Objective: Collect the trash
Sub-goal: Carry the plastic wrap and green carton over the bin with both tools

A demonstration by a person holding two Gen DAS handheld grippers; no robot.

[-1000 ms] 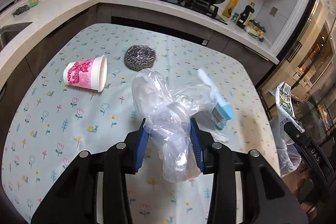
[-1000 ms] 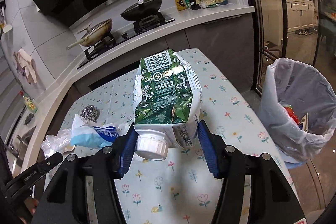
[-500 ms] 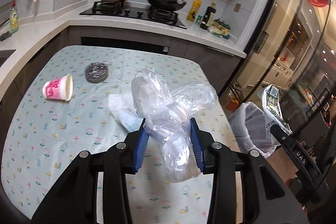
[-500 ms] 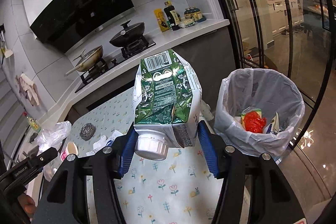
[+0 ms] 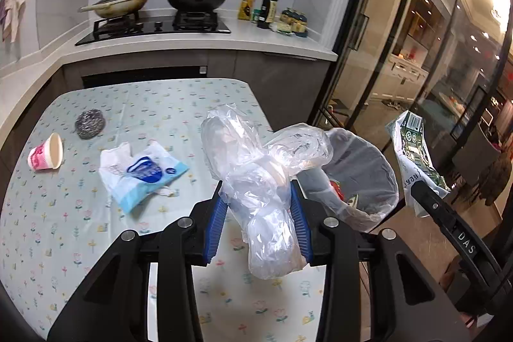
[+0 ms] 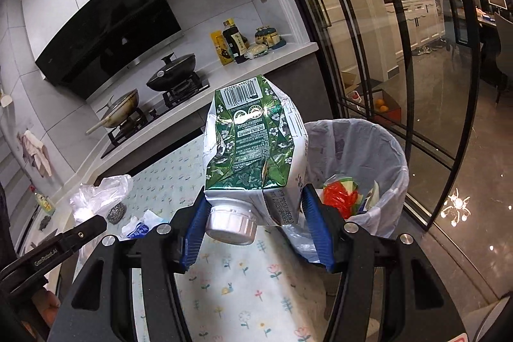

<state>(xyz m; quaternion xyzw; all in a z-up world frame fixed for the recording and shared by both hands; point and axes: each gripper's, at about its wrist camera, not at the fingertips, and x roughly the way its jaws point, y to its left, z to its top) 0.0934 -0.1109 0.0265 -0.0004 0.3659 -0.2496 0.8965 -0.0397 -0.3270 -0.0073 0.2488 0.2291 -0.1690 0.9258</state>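
My left gripper (image 5: 259,225) is shut on a crumpled clear plastic bag (image 5: 256,169) and holds it above the table's right edge, near the bin. My right gripper (image 6: 255,221) is shut on a crushed green and white carton (image 6: 253,149) with a white cap, held just left of the bin (image 6: 381,149). The bin has a white liner and holds red and other trash. In the left wrist view the bin (image 5: 362,169) is to the right, with the carton (image 5: 413,149) beyond it.
On the flowered tablecloth (image 5: 80,229) lie a blue and white wrapper (image 5: 141,172), a pink paper cup (image 5: 46,151) on its side and a steel scourer (image 5: 89,124). The counter with stove and pans runs behind. Glass sliding doors (image 6: 400,53) stand right of the bin.
Both grippers have swung to the right towards the bin, each still holding its load. The bin now shows close in both views.
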